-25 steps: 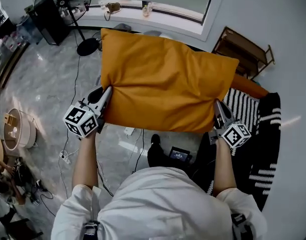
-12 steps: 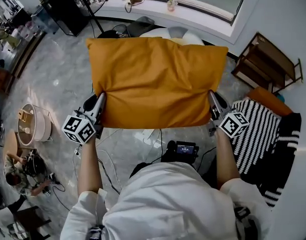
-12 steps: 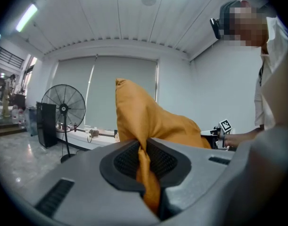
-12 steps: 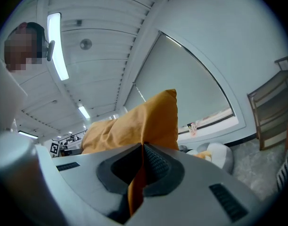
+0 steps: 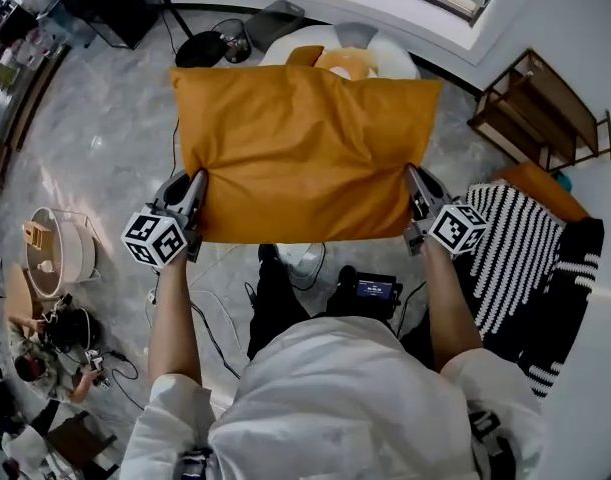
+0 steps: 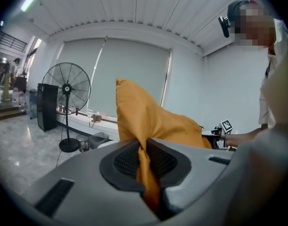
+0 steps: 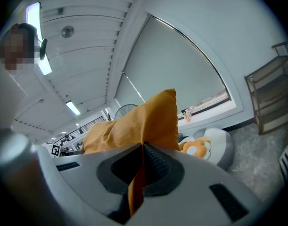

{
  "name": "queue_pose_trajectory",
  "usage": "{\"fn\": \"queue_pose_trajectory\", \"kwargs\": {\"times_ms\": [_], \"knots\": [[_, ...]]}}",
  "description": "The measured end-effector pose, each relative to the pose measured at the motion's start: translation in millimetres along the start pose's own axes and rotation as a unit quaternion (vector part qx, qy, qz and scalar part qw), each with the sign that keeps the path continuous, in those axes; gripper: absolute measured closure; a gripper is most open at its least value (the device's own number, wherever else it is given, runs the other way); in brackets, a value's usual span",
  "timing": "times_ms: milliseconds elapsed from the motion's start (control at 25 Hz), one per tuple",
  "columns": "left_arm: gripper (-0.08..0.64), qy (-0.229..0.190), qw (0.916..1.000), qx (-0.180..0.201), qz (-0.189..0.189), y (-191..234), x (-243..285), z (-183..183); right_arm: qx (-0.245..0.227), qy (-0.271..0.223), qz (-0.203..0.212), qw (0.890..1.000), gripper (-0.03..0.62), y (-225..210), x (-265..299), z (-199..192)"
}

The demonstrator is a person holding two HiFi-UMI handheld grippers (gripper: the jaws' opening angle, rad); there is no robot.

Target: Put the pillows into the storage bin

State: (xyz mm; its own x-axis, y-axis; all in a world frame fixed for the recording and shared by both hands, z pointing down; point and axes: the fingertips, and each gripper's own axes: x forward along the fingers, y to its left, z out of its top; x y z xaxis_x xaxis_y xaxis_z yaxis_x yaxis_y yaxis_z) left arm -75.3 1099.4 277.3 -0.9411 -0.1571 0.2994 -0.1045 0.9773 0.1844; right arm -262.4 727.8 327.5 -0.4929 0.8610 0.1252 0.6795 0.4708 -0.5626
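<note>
A large orange pillow (image 5: 300, 153) hangs spread flat between my two grippers. My left gripper (image 5: 194, 185) is shut on its near left corner, and the orange cloth runs pinched between the jaws (image 6: 143, 166). My right gripper (image 5: 415, 180) is shut on the near right corner, with cloth squeezed between its pads (image 7: 135, 182). Beyond the pillow's far edge stands a round white storage bin (image 5: 393, 61) with an orange and white soft thing (image 5: 345, 63) inside. The right gripper view shows the same bin (image 7: 220, 145). The pillow hides most of the bin.
A fan's black base (image 5: 201, 48) and a grey box (image 5: 275, 23) stand at the far left. A wooden shelf (image 5: 540, 103) is at the right, with a second orange pillow (image 5: 540, 188) and a black-and-white striped cloth (image 5: 520, 258) below it. Cables and a small device (image 5: 373, 290) lie by the person's feet.
Both grippers carried the pillow across the room and a little lower. The white bin has come into sight behind the pillow's far edge. The grips have not changed.
</note>
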Motion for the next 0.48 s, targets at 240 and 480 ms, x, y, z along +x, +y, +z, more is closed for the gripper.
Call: {"fn": "queue_pose_trajectory", "kwargs": {"times_ms": [240,480], "knots": [[0.518,0.05,0.9966,-0.04,-0.051,92,70,-42,0.035,0.012,-0.079,0.996,0.561,-25,65,-52],[0.518,0.134,0.9855,-0.064,-0.082,174,139,-115,0.08,0.037,-0.159,0.983,0.561,-52,108,-132]]}}
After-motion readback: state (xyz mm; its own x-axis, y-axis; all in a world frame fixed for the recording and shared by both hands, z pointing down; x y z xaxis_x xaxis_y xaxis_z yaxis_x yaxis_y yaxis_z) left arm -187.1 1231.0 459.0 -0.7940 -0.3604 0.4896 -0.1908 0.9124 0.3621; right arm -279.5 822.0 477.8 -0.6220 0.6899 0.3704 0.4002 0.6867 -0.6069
